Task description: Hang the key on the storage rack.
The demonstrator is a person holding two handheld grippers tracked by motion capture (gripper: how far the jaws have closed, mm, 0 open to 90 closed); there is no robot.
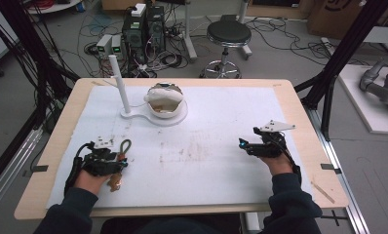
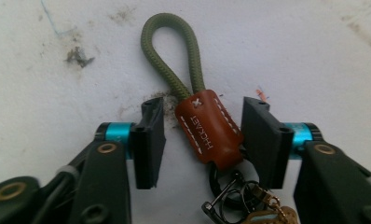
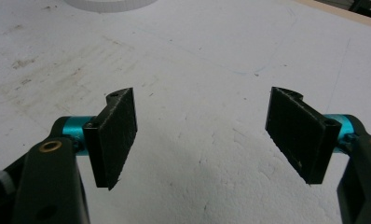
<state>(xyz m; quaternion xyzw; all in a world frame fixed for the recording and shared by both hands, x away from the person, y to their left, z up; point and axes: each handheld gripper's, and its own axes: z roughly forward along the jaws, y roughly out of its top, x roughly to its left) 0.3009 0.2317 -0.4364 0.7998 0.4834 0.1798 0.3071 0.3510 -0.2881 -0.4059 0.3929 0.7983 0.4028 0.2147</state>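
Observation:
A keychain lies on the white mat at the front left: an olive green cord loop [image 2: 169,51], a brown leather tab [image 2: 211,128] and metal rings with keys [image 2: 235,198]. My left gripper [image 2: 204,140] is open with its jaws on either side of the leather tab; the right pad [image 2: 263,140] is close against the tab and a gap shows on the left side. From above, the left gripper [image 1: 120,162] sits over the keychain [image 1: 125,146]. My right gripper [image 1: 245,146] rests low at the front right, and in its own view this right gripper [image 3: 204,135] is open with bare mat between the pads.
A white stand [image 1: 133,114] with an upright post [image 1: 119,83] and a round white-lined bowl-like object [image 1: 164,100] sits at the back of the mat [image 1: 221,112]. The wooden table edge [image 1: 309,131] frames the mat. A stool, computers and cables stand on the floor beyond.

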